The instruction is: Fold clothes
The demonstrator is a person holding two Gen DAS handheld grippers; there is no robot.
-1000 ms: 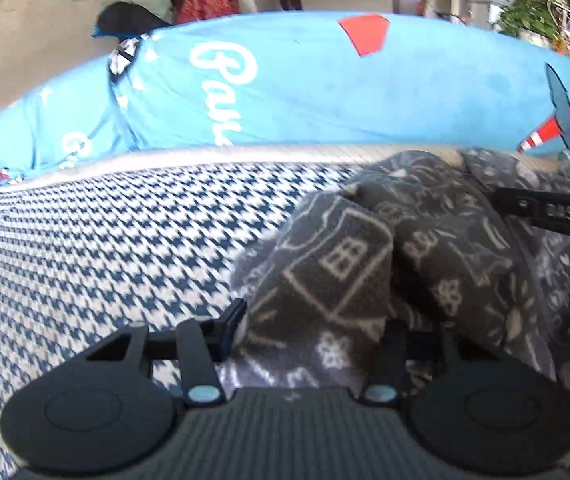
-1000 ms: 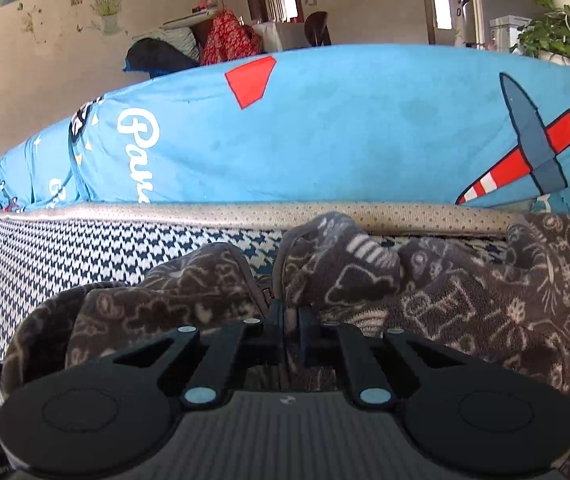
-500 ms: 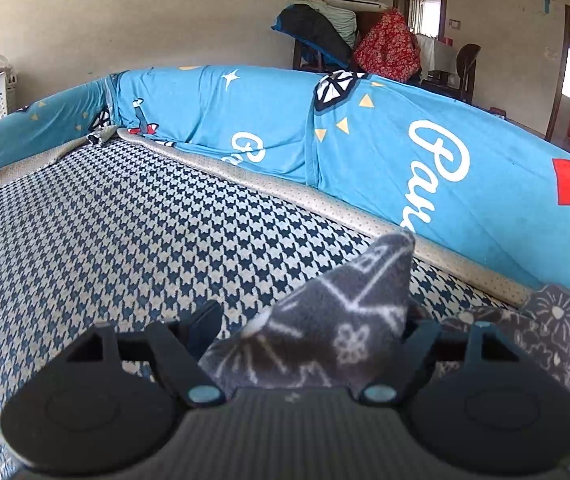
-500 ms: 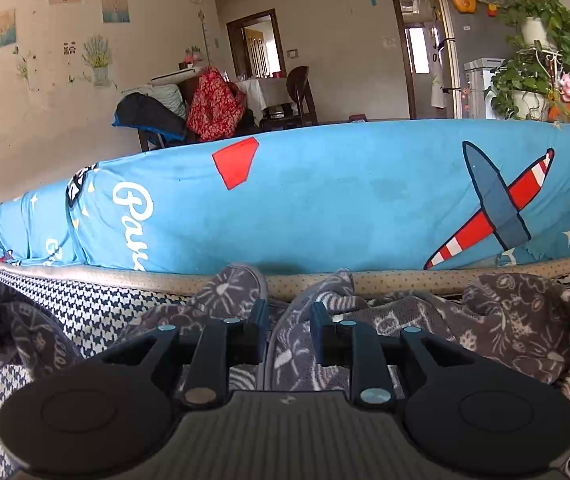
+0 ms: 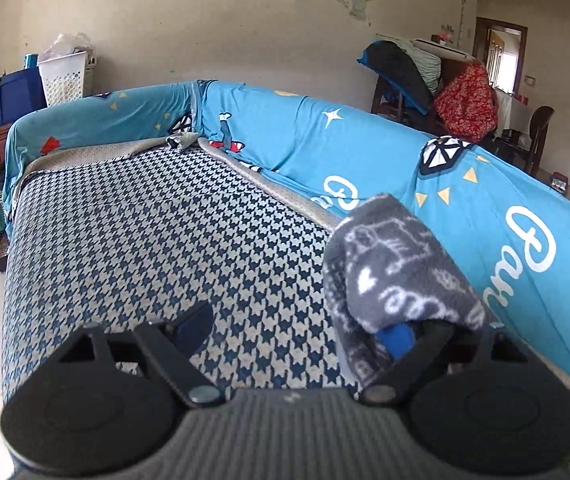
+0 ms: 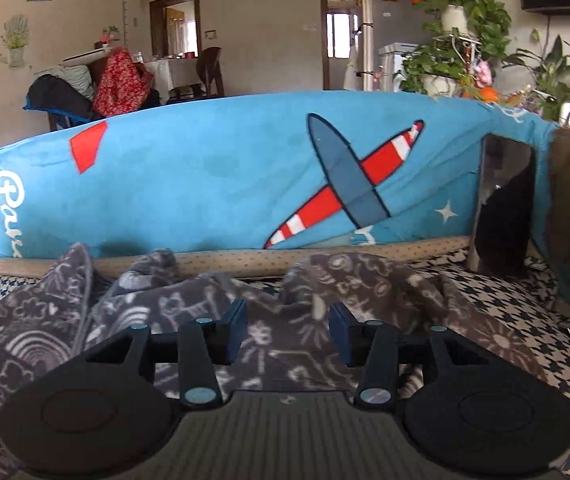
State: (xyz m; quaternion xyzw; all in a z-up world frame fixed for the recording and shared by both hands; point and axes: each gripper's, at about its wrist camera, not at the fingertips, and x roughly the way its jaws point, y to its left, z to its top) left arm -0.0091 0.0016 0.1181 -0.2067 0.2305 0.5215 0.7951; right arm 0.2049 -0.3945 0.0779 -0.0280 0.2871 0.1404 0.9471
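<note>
Both claws have just been opening since a second ago, and each view has swung: the left wrist view now looks along the houndstooth seat cover (image 5: 133, 240) toward its far corner, away from the heap of cloth it faced before. Left gripper (image 5: 301, 326) stands wide; a fold of the grey patterned fleece garment (image 5: 397, 276) hangs draped over its right finger at about 3 o'clock, while the left finger (image 5: 193, 322) at 9 o'clock is bare above the seat, so the pads do not clamp the cloth. Behind, from 10 to 3 o'clock, runs the blue printed sofa cover (image 5: 365, 148).

Right gripper (image 6: 287, 330) has let go of the fold it pinched earlier and stands partly open, fingers clear of one another, with the fleece garment (image 6: 269, 304) lying rumpled on the seat beneath and between them, spreading from 9 to 3 o'clock. At 12 o'clock the sofa cover (image 6: 213, 184) shows a red-and-white aeroplane print (image 6: 349, 184).
</note>
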